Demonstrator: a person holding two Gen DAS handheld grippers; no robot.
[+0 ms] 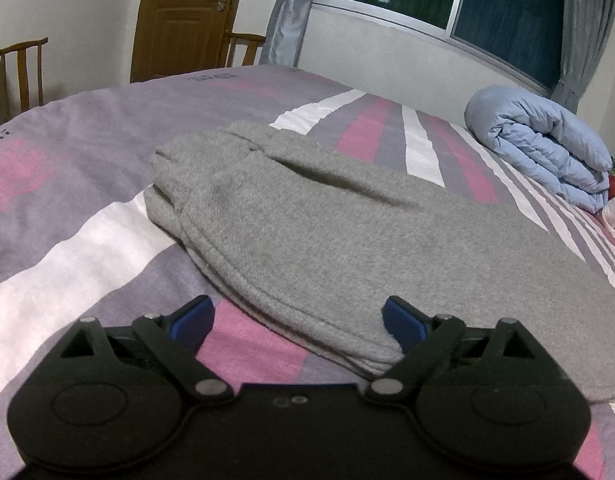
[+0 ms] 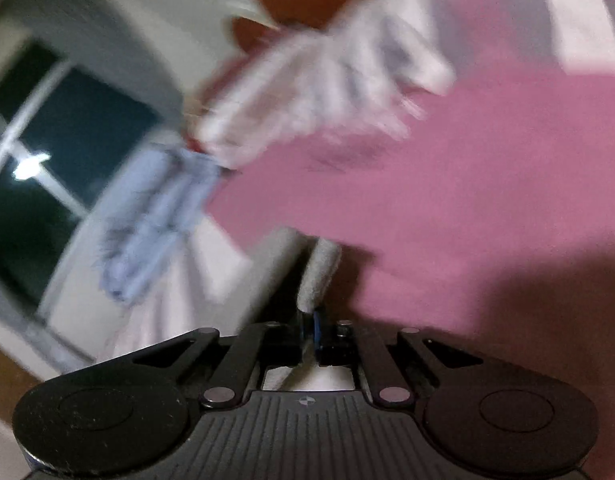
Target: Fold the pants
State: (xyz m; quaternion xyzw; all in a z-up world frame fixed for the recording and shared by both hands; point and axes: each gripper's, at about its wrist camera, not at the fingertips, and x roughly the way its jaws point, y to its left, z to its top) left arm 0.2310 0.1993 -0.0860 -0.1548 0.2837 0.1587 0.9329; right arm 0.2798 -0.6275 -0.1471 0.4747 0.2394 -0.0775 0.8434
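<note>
The gray pants (image 1: 307,216) look soft and floppy – best grabbed at the near hem. The left gripper (image 1: 297,318) is wide open and empty; the right gripper (image 2: 311,320) is pinched shut on a gray fabric edge (image 2: 317,272).

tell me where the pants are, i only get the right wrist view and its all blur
Observer: The grey pants lie folded on the bed, just ahead of the left gripper.
Operator: is the left one holding them
Observer: No. Its jaws stand wide open, with the near edge of the pants between them and nothing clamped.
Operator: anything else on the bed near them
Observer: A rolled blue quilt sits at the far right of the left wrist view, apart from the pants.
</note>
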